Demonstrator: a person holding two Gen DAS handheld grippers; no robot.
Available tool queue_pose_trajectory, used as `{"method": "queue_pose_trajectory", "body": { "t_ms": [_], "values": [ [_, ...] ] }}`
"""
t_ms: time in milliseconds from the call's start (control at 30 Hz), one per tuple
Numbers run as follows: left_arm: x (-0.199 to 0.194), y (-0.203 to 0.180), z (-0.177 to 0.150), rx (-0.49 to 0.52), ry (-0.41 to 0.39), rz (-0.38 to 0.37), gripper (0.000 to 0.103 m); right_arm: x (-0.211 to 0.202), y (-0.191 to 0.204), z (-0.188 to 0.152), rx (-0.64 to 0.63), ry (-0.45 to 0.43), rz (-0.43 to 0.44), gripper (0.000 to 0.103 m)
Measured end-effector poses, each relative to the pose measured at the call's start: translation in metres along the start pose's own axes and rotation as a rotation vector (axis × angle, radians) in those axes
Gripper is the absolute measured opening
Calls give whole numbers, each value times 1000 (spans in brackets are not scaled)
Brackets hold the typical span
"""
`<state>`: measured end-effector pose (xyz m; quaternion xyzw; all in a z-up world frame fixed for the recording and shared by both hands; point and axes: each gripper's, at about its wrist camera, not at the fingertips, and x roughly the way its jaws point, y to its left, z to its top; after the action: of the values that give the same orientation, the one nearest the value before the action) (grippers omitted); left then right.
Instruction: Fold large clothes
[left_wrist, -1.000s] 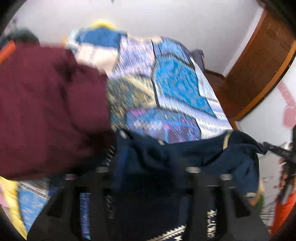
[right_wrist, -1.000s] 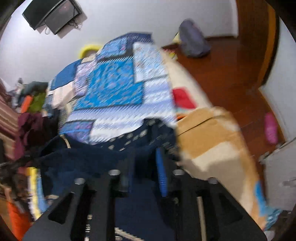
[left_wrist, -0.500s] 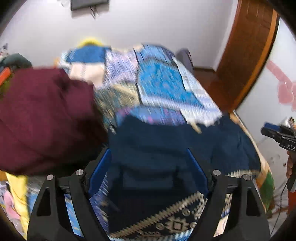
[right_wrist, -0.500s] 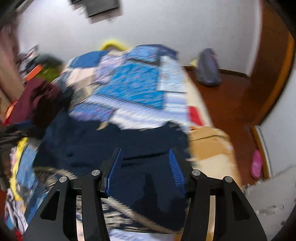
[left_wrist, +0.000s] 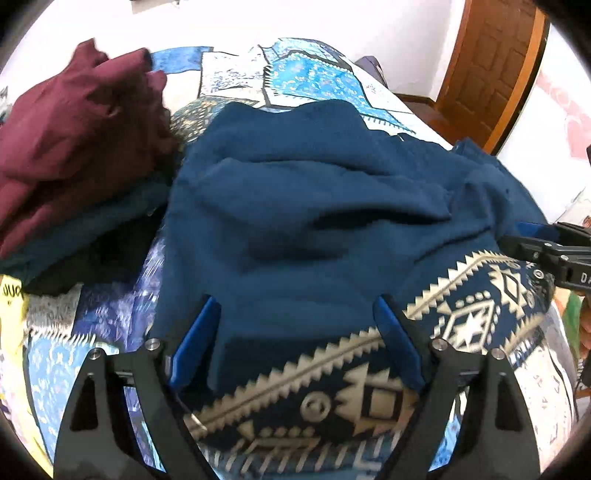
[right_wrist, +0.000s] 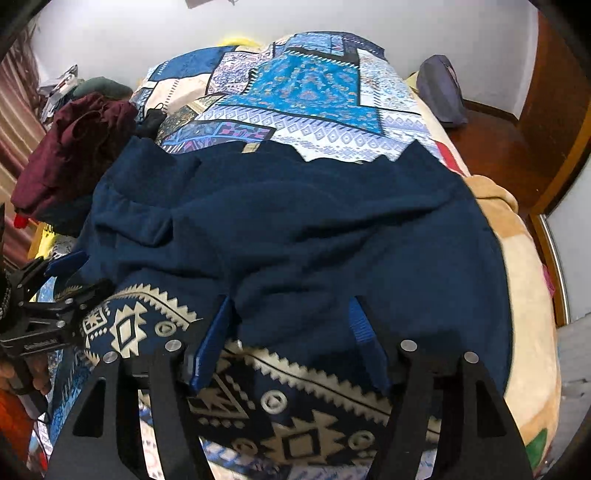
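Nearest the cameras, the left gripper (left_wrist: 297, 345) and the right gripper (right_wrist: 290, 341) hover side by side with blue-padded jaws opening wide, nothing pinched between them, above the near edge of a navy garment (left_wrist: 295, 206) lying across the near half of the bed (right_wrist: 532, 295). The garment is soft, fleecy and rumpled, its plain dark layer doubled over a band (left_wrist: 325, 387) of cream zigzags and diamonds along the near hem. Beyond it stretches a blue patchwork bedspread (right_wrist: 306, 88), with a crumpled maroon garment (left_wrist: 74, 125) heaped at the bed's left edge.
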<state>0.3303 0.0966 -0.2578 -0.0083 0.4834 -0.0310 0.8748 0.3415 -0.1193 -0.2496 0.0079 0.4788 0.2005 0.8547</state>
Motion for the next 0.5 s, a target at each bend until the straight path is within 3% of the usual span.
{"method": "queue_pose_trajectory", "body": {
  "t_ms": [400,467,500],
  "values": [
    [-66,49,-51,-224,-53,39,86,-24,9,-17,-25,11,-56,63],
    [-75,58,-58,-305,-50,-9,86,-29,12,-18,-30,5,-47,63],
    [-75,62,-61,-356,-30,-67,86,-33,14,-19,-31,-3,-41,63]
  ]
}}
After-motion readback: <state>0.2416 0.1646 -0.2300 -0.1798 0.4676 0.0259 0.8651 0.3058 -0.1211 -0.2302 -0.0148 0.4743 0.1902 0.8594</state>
